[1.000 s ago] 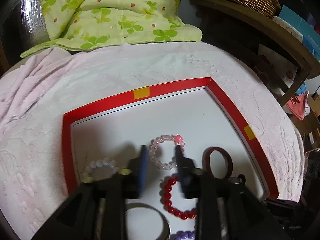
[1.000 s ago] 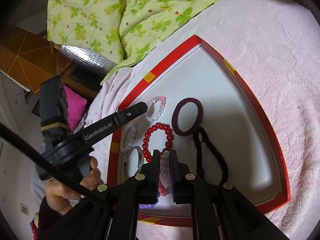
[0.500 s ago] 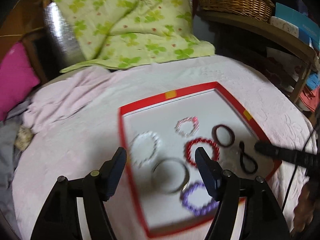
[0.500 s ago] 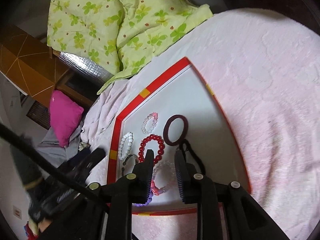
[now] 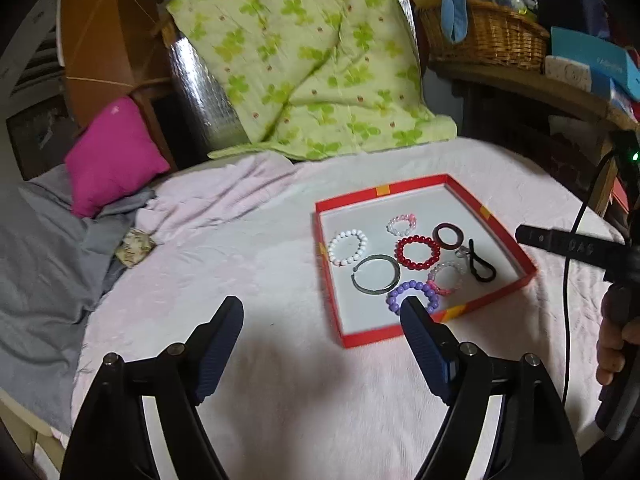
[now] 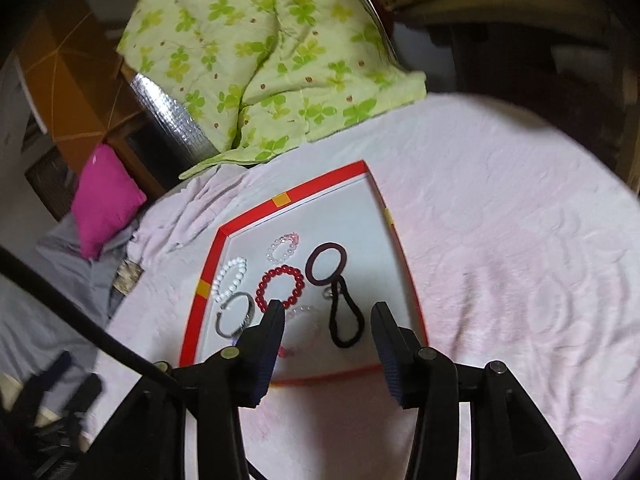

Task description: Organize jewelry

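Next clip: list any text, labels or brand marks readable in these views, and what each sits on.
None can be read.
Right hand-held gripper: raised lettering along its finger, too blurred to read.
Blue box on the shelf: faint print, too small to read.
Red tray: plain yellow patches, no text.

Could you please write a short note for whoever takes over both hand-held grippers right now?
Left hand-held gripper: open, empty, over the pink cover beside the tray; its jaws have just been opening.
Right hand-held gripper: open, empty, above the tray's near edge; also just opening.
In the tray, side by side: white, pink, red and purple bead bracelets, clear bracelet, metal bangle, brown ring, black tie.
Done: all visible jewelry is in the tray.
Left: nothing obvious; perhaps spacing tidy-up.
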